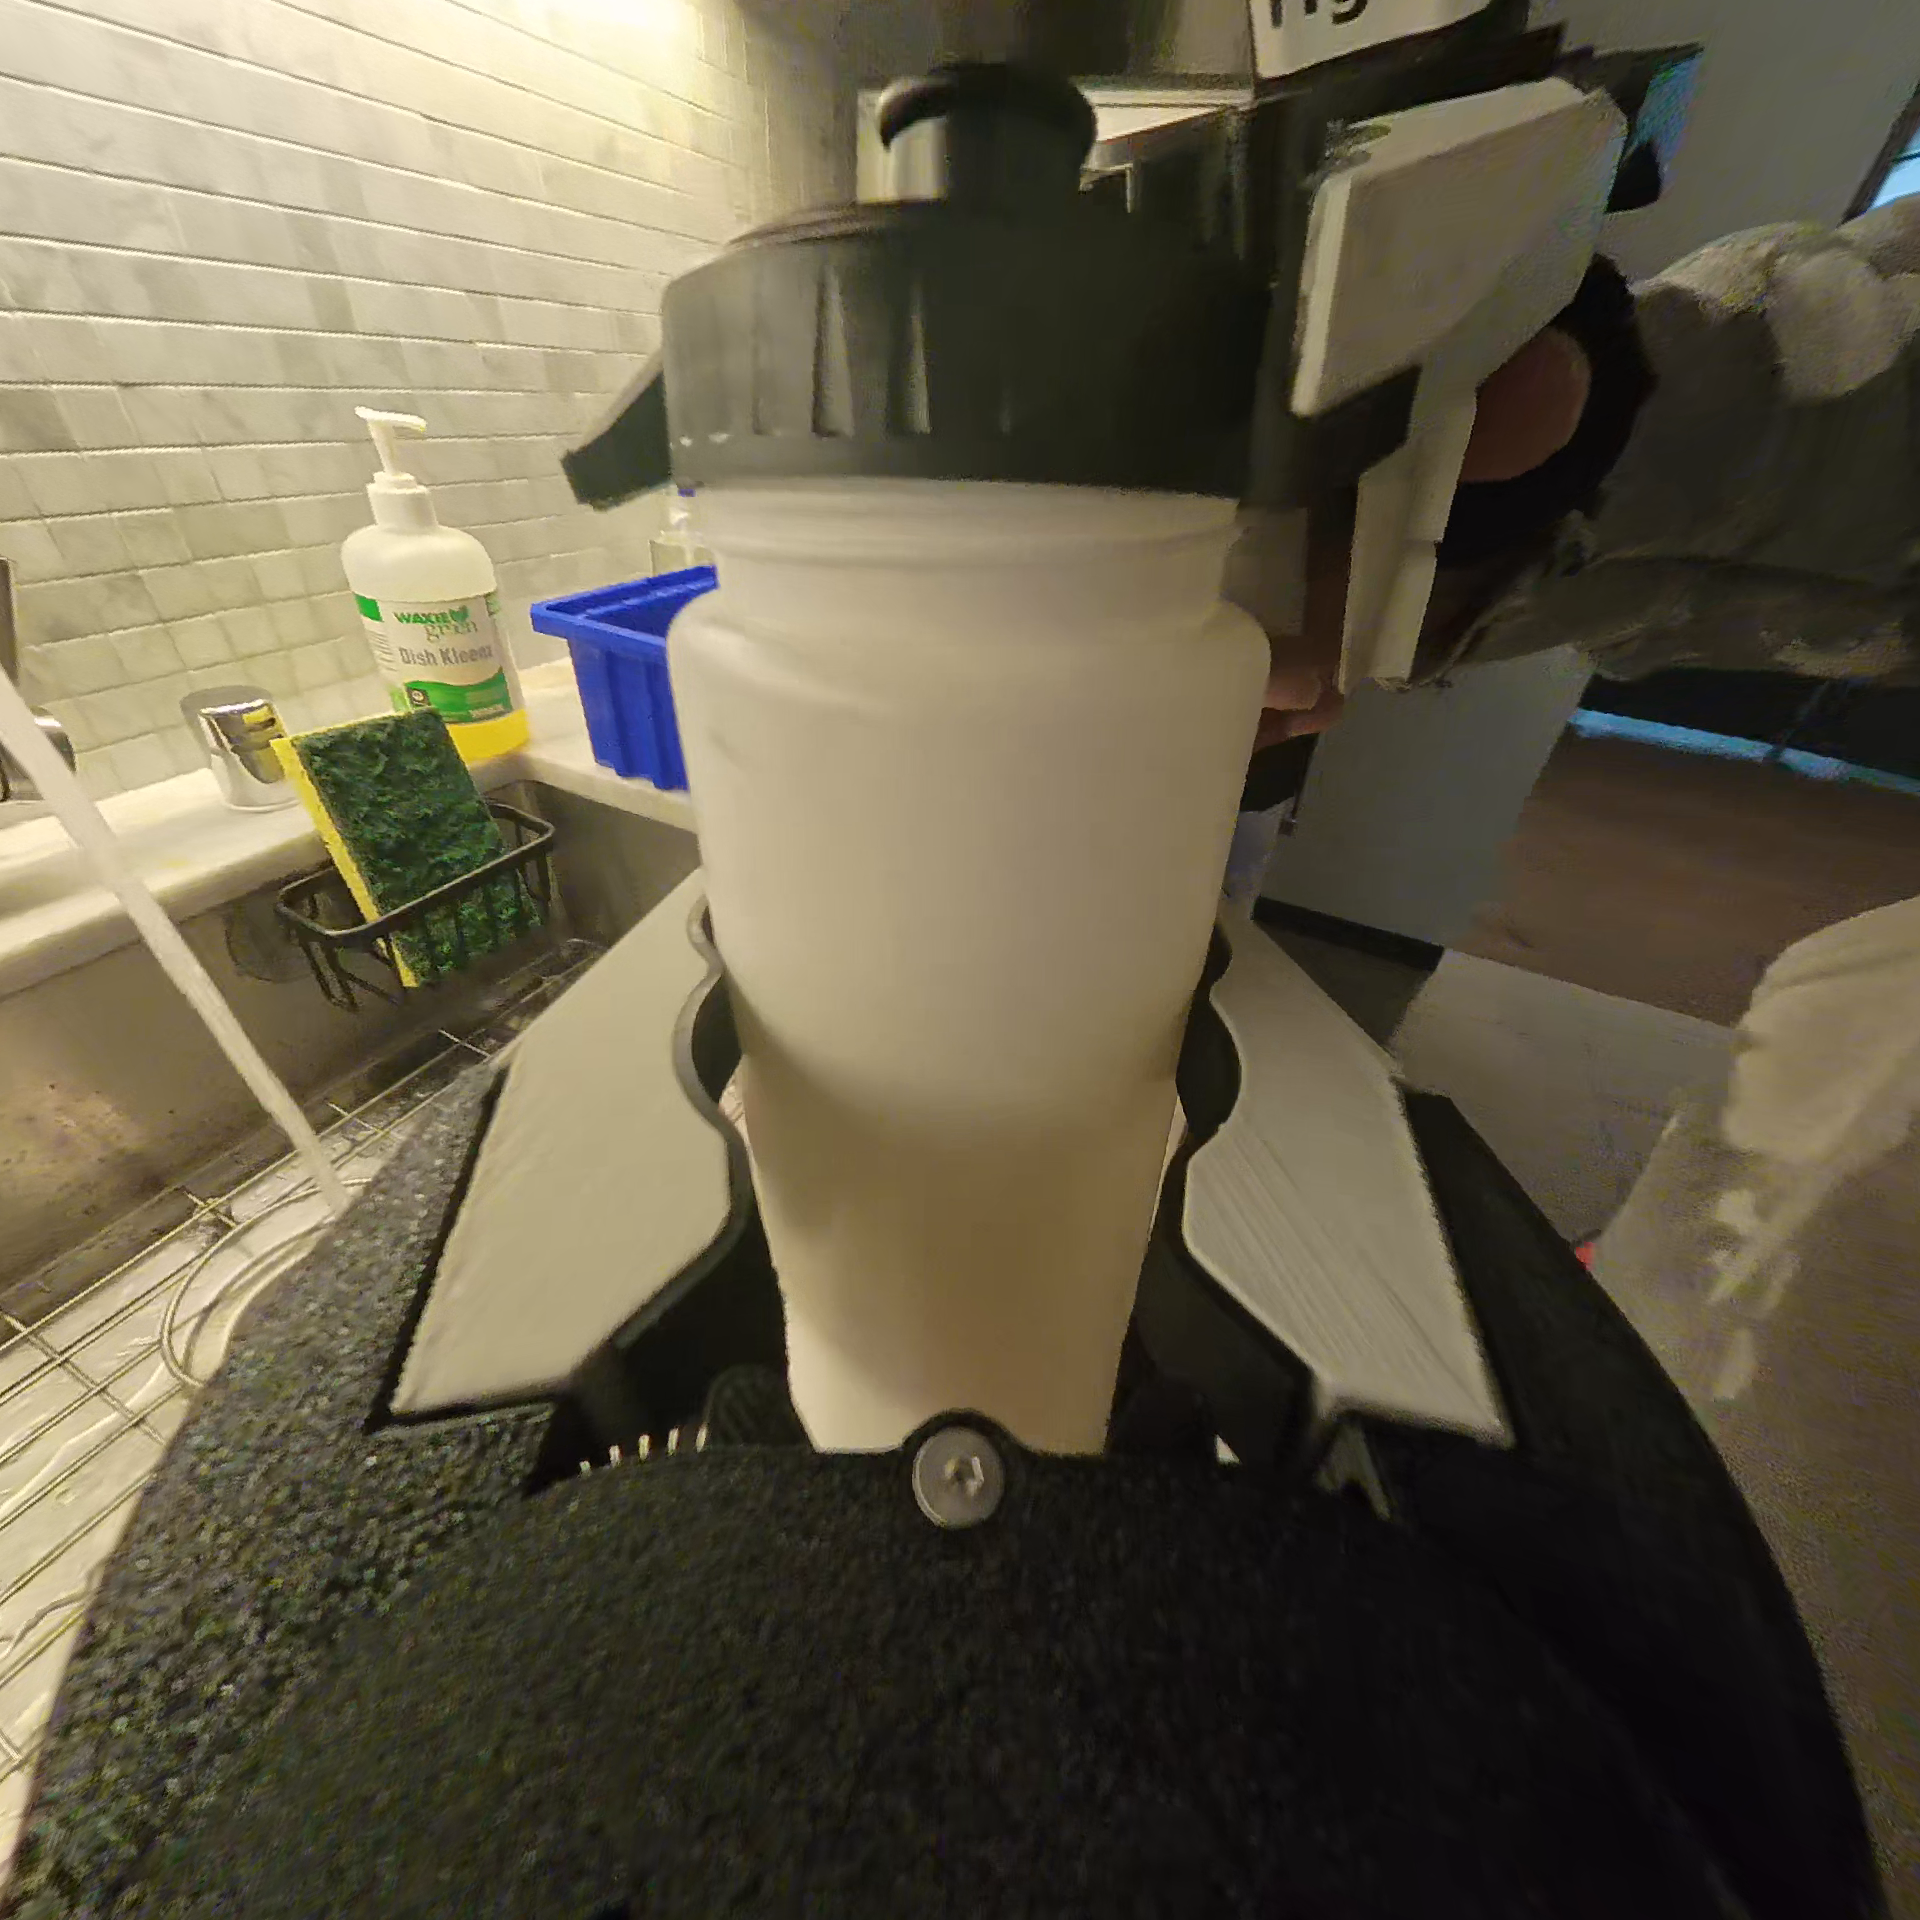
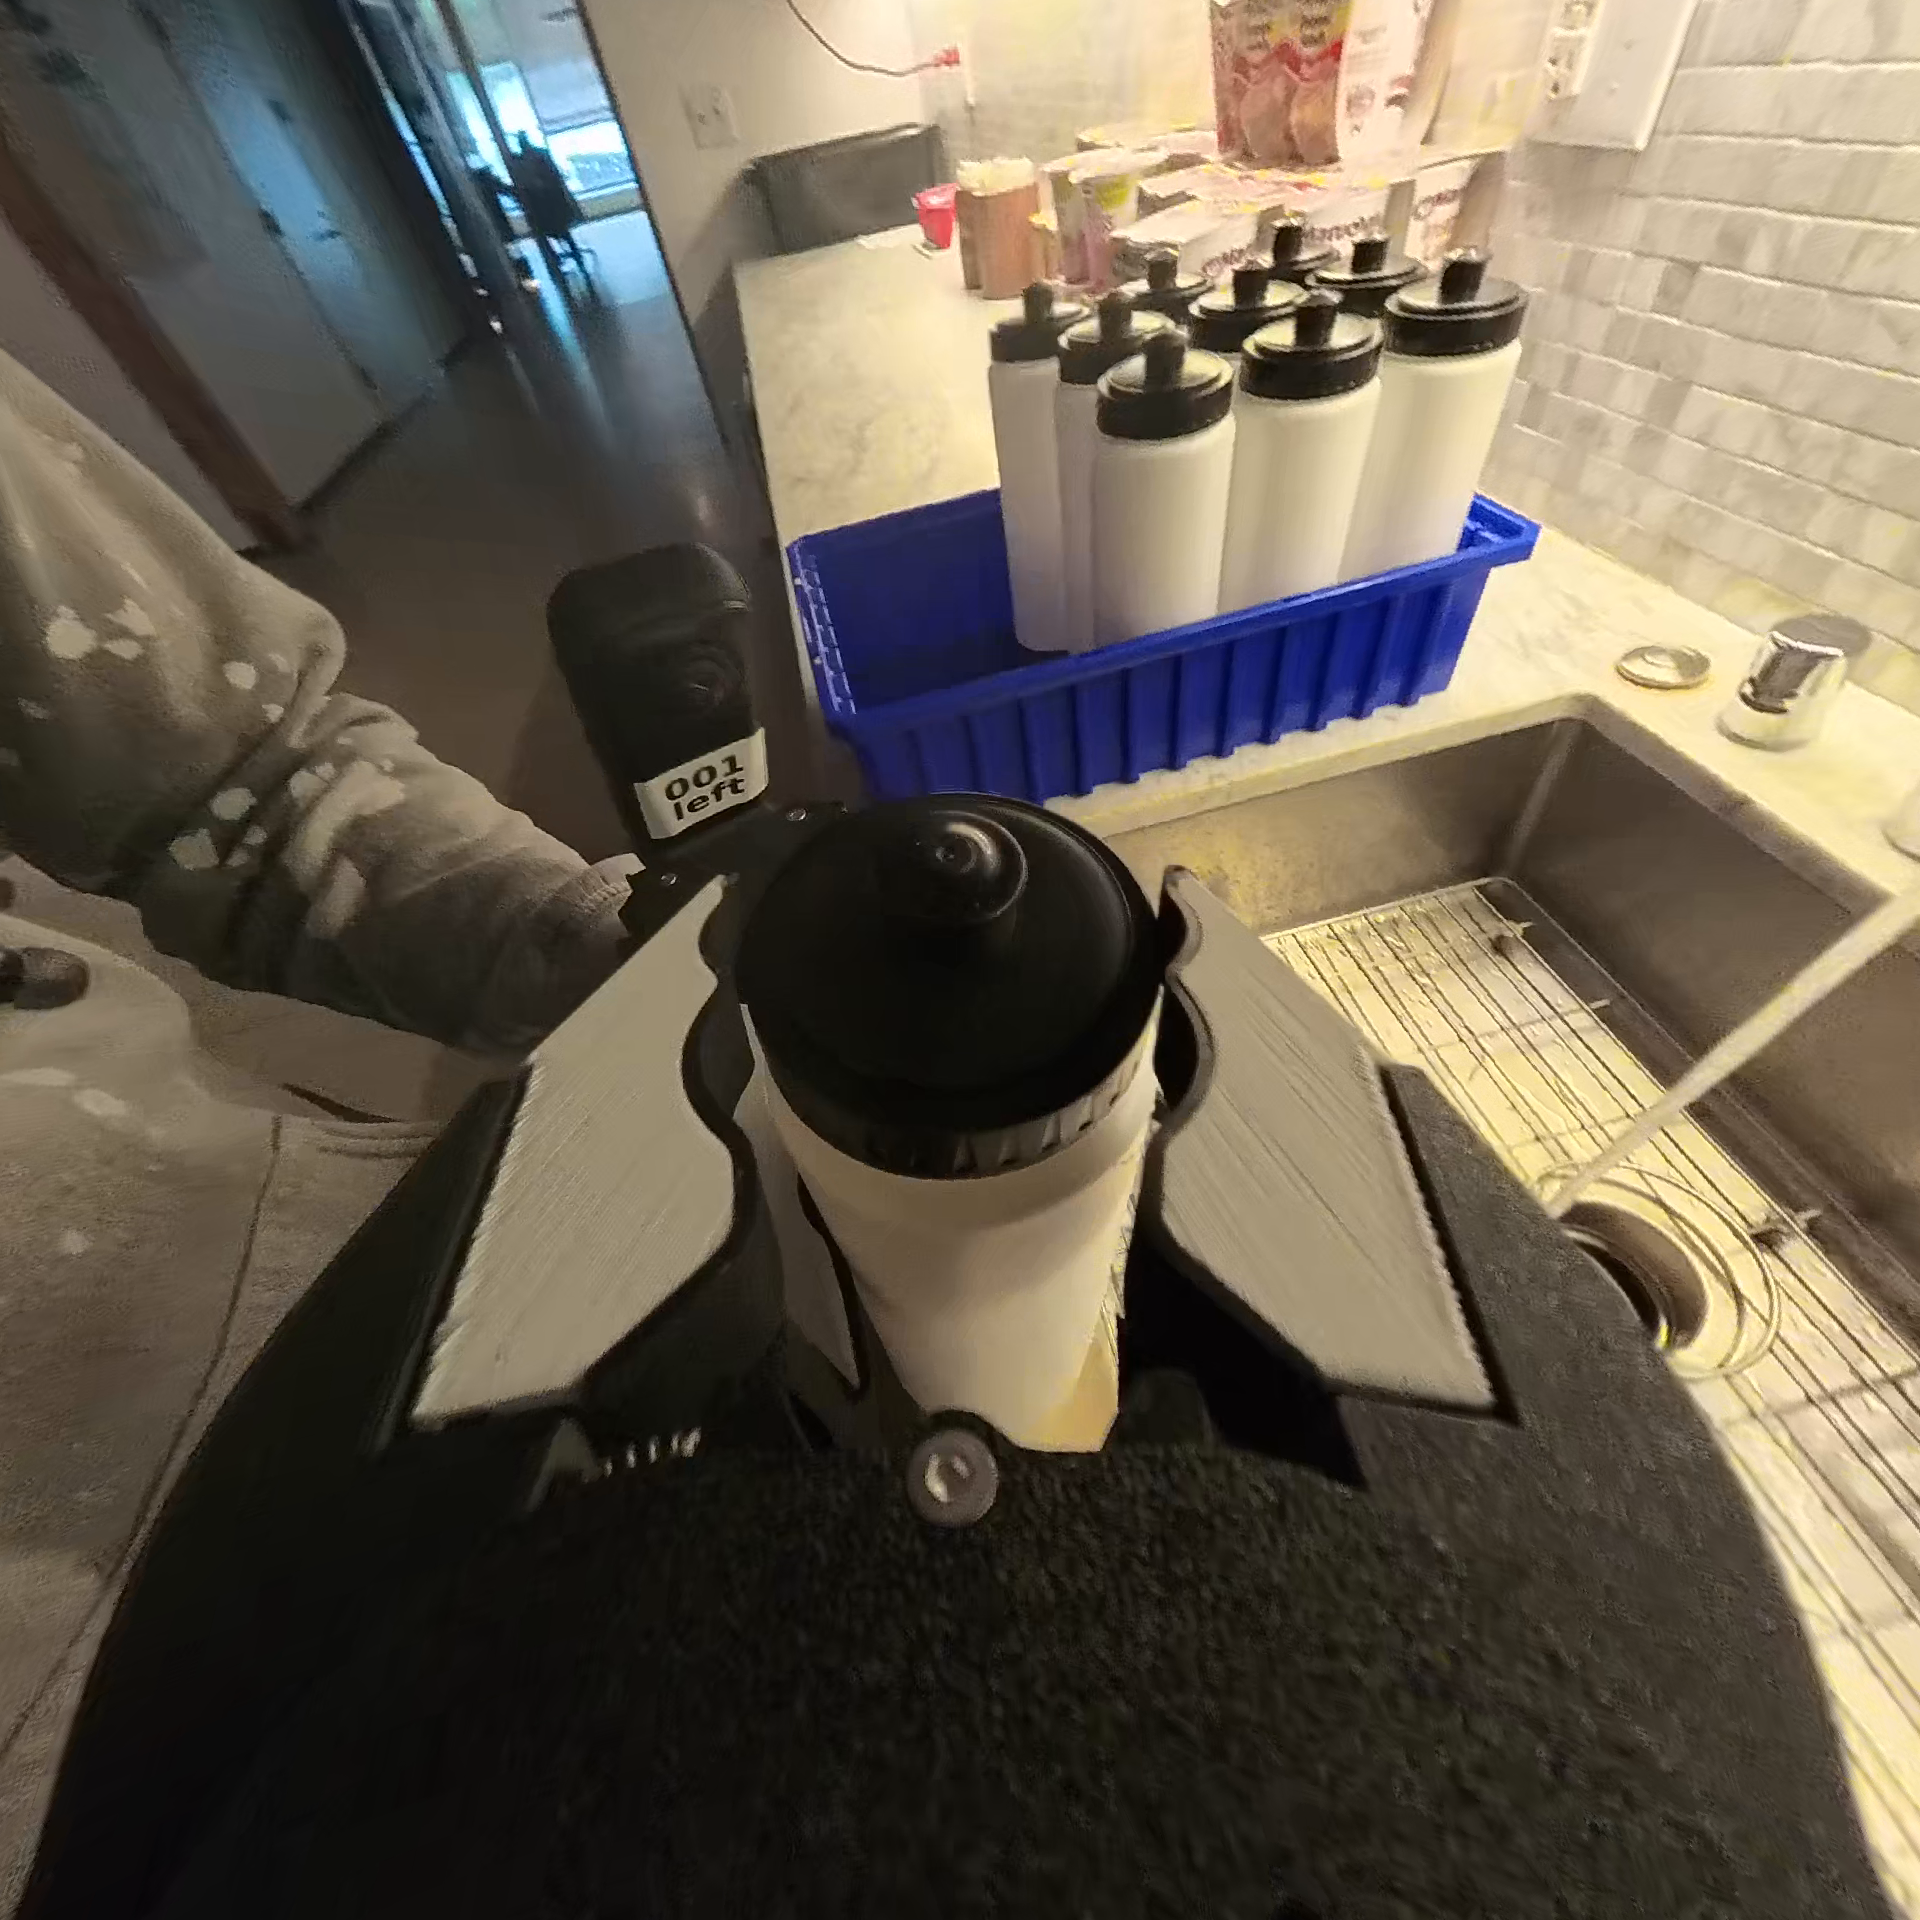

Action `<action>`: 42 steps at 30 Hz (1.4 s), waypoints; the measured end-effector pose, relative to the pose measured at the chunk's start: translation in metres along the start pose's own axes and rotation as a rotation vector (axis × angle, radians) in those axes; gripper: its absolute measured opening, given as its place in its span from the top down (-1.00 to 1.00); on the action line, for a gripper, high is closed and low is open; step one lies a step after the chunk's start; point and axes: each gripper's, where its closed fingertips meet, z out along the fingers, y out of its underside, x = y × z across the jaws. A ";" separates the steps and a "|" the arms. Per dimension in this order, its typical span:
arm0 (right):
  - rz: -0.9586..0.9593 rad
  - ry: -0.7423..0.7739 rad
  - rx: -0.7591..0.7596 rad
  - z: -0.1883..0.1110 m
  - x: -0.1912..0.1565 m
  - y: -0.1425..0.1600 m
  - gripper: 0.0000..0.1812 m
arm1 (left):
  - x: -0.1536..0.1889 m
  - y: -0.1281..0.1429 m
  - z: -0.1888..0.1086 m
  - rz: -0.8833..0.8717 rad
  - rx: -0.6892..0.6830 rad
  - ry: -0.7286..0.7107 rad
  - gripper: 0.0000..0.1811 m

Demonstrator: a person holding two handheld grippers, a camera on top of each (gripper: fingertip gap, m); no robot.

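Observation:
A white plastic bottle (image 1: 966, 779) with a black screw cap (image 1: 966, 343) stands upright over the sink. My left gripper (image 1: 961, 935) is shut on the bottle's body, one white finger on each side. My right gripper (image 2: 948, 935) comes from above and is shut on the black cap (image 2: 935, 966), with the white body (image 2: 987, 1247) below it. In the left wrist view, the right gripper's fingers (image 1: 1434, 239) flank the cap. The left gripper's camera housing (image 2: 665, 675) shows behind the cap in the right wrist view.
Water runs from the tap (image 1: 156, 904) onto the wire grid in the steel sink (image 2: 1662, 831) near the drain (image 2: 1631, 1278). A blue bin (image 2: 1143, 717) with several capped white bottles (image 2: 1299, 468) stands on the counter. A soap dispenser (image 1: 436, 613) and a sponge (image 1: 405, 831) in a caddy are at the sink's edge.

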 end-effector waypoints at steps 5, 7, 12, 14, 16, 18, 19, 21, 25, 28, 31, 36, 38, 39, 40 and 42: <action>0.025 0.079 -0.023 0.007 -0.002 0.014 0.13 | 0.003 0.015 -0.005 0.003 0.010 0.040 0.05; 0.032 0.109 -0.029 0.009 -0.001 0.018 0.13 | 0.004 0.019 -0.005 -0.004 0.026 0.056 0.05; 0.032 0.151 -0.056 0.010 0.001 0.030 0.14 | 0.005 0.028 -0.002 0.003 0.047 0.066 0.05; 0.035 0.156 -0.046 0.010 0.001 0.031 0.14 | 0.005 0.030 -0.001 0.005 0.051 0.066 0.05; 0.031 0.163 -0.039 0.010 0.001 0.030 0.14 | 0.006 0.030 -0.001 0.009 0.059 0.068 0.05; 0.021 0.172 -0.037 0.011 0.001 0.030 0.14 | 0.005 0.030 -0.001 0.017 0.068 0.073 0.05; 0.014 0.176 -0.036 0.011 0.001 0.031 0.14 | 0.005 0.030 -0.001 0.022 0.070 0.077 0.04; -0.002 0.183 -0.035 0.010 0.001 0.031 0.14 | 0.005 0.031 0.000 0.039 0.068 0.082 0.03; -0.010 0.163 -0.010 0.006 -0.001 0.032 0.13 | 0.010 0.036 0.002 0.006 0.022 0.140 0.00; -0.026 0.077 -0.015 0.003 -0.006 0.033 0.13 | 0.014 0.048 0.001 -0.100 -0.085 0.197 -0.02; -0.071 0.002 -0.048 0.002 -0.010 0.035 0.13 | 0.013 0.052 0.000 -0.062 -0.137 0.160 0.00; -0.093 -0.041 -0.067 0.005 -0.011 0.035 0.13 | 0.011 0.051 -0.001 0.022 -0.172 0.114 0.01; -0.098 -0.015 -0.065 0.007 -0.009 0.035 0.13 | 0.010 0.046 0.002 0.019 -0.157 0.079 -0.06; -0.097 0.012 -0.063 0.009 -0.007 0.034 0.13 | 0.009 0.043 0.005 0.009 -0.145 0.063 -0.08; -0.099 0.044 -0.059 0.011 -0.005 0.034 0.13 | 0.007 0.042 0.008 0.006 -0.138 0.040 -0.10; -0.114 0.100 -0.045 0.012 -0.002 0.034 0.12 | 0.005 0.041 0.010 0.009 -0.114 0.034 -0.12</action>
